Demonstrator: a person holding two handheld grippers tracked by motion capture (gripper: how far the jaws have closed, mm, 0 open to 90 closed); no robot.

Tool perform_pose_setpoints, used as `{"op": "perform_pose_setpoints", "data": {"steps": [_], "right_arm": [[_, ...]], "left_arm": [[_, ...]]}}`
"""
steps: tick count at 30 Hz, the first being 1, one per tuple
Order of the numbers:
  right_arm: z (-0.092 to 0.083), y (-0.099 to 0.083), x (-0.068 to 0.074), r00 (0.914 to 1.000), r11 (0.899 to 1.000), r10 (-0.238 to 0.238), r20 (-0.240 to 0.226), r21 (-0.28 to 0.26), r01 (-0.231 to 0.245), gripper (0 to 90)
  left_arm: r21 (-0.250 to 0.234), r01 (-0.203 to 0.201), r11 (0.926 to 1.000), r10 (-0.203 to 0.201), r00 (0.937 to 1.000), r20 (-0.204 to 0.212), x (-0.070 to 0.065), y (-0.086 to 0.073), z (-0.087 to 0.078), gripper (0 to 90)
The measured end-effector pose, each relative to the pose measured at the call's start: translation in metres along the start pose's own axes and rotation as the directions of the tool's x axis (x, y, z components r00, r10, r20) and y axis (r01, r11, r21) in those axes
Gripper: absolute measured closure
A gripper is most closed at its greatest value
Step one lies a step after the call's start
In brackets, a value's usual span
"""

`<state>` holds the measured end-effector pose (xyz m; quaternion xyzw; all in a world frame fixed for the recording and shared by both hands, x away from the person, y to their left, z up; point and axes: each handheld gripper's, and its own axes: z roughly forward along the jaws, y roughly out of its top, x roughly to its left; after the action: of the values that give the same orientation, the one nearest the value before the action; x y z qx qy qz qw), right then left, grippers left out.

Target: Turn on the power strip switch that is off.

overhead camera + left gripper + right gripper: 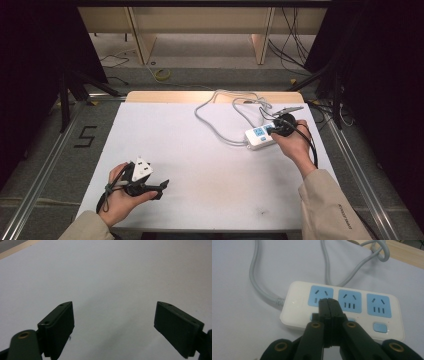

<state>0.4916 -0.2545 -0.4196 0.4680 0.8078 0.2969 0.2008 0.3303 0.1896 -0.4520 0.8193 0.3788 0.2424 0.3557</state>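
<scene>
You work at a table (pixel 165 130) with a plain white top, and a strip of light wood shows along its far edge. Beyond it you can see a grey floor (pixel 210 75) with a small coil of yellow tape (pixel 161 75) lying on it. Further back stands light wooden furniture (pixel 200 22) on pale legs. Black cables (pixel 295 45) hang and trail at the right. Dark curtains (pixel 40 60) close both sides. Metal rails (pixel 45 165) run along the floor, and a dark mark like the figure five (pixel 86 136) is at the left.
</scene>
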Motion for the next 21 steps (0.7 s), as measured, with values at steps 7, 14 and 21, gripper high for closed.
{"op": "perform_pose_setpoints", "data": {"steps": [7,14,21], "right_arm": [[0.0039,0.0004,-0.0007,1.0,1.0,-0.001,-0.003,0.013,0.001,90.0],[0.0067,0.0019,-0.0003,1.0,1.0,-0.004,-0.004,0.024,0.004,90.0],[0.0087,0.0062,0.0009,0.9999,0.999,-0.009,-0.006,0.035,0.01,90.0]], "left_arm": [[0.0,-0.001,1.0,0.001,1.0,0.0,0.0,0.0001,0.0001,16.1],[0.0,-0.001,1.0,0.001,1.0,0.002,-0.0001,0.0001,0.0003,16.2],[-0.001,-0.001,1.0,0.001,1.0,0.001,0.0,0.0001,0.0001,16.1]]}}
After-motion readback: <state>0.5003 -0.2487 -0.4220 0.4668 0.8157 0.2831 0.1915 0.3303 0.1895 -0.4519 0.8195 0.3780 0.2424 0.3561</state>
